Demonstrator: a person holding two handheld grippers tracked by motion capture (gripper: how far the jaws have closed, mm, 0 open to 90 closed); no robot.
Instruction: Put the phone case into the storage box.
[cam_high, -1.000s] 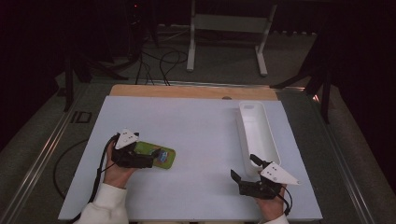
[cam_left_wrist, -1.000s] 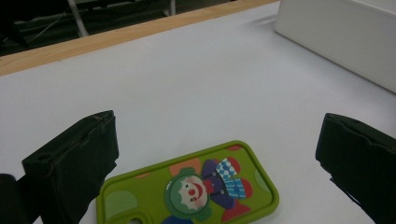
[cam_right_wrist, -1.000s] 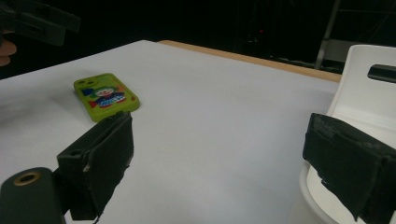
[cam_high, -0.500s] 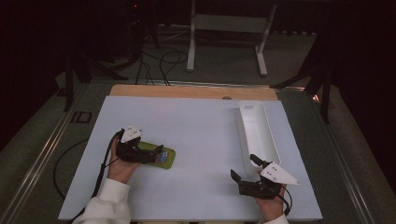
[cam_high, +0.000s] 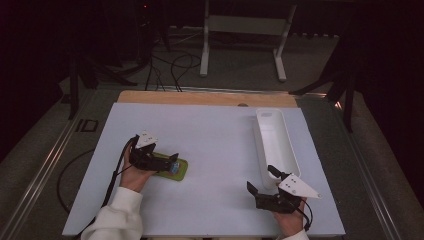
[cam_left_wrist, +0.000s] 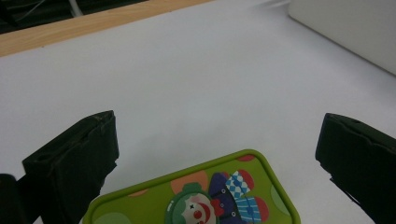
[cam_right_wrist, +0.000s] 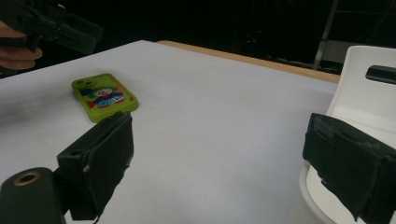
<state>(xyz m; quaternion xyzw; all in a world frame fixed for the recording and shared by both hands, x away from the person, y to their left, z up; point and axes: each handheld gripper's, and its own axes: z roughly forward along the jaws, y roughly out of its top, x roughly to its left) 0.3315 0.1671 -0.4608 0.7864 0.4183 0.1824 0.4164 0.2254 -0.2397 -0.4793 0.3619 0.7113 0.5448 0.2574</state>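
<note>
Tongs (cam_left_wrist: 219, 154) of left hand spreading over green phone case (cam_left_wrist: 205, 196); centring both jaws before squeezing seems wise.

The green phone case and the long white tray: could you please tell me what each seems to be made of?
The green phone case looks like soft silicone or rubbery plastic: rounded rim, matte sheen, printed clown picture. The long white tray appears to be rigid moulded plastic, smooth and slightly glossy, with thin even walls and a handle slot. Neither can be confirmed by sight.
</note>
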